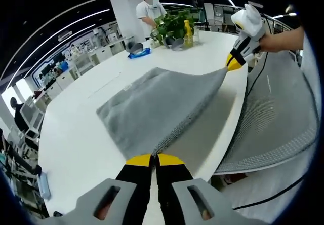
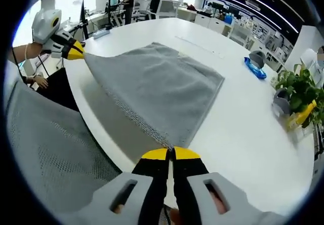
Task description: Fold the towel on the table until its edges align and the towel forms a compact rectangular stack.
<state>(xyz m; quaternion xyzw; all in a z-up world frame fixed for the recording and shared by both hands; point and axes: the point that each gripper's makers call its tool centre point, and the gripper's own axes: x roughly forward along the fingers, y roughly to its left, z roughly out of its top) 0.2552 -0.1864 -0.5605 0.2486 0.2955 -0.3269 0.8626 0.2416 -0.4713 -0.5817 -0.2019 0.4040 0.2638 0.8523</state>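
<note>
- The grey towel [image 1: 157, 108] lay across the near part of the white counter [image 1: 76, 134], its far half flat on the top and its near edge lifted off the surface.
- That lifted edge ran taut between two corners, each pinched by a tool, so the cloth rose from the counter like a shallow tent with a shadow under it.
- The left tool [image 1: 153, 159] had its yellow tips pressed together on one near corner of the towel, no gap showing between them.
- The right tool [image 2: 170, 154] was likewise clamped on the other near corner, its yellow tips meeting around the cloth.
- In the left gripper view the right tool [image 1: 232, 63] appeared beyond the towel's far corner, held by a hand [image 1: 276, 40].
- In the right gripper view the left tool [image 2: 76, 51] showed at the towel's other end.
- Just beside the towel's near edge, off the counter, sat the grey mesh back of a chair [image 1: 276, 118].
- Past the towel, on the counter's far side, stood a leafy plant [image 1: 174, 25] with a yellow bottle [image 1: 188, 32] next to it.
- A blue object [image 1: 138, 53] lay on the counter near the plant; I could not tell what it was.
- A person in a white shirt [image 1: 149, 12] stood behind the plant, beyond the counter.
</note>
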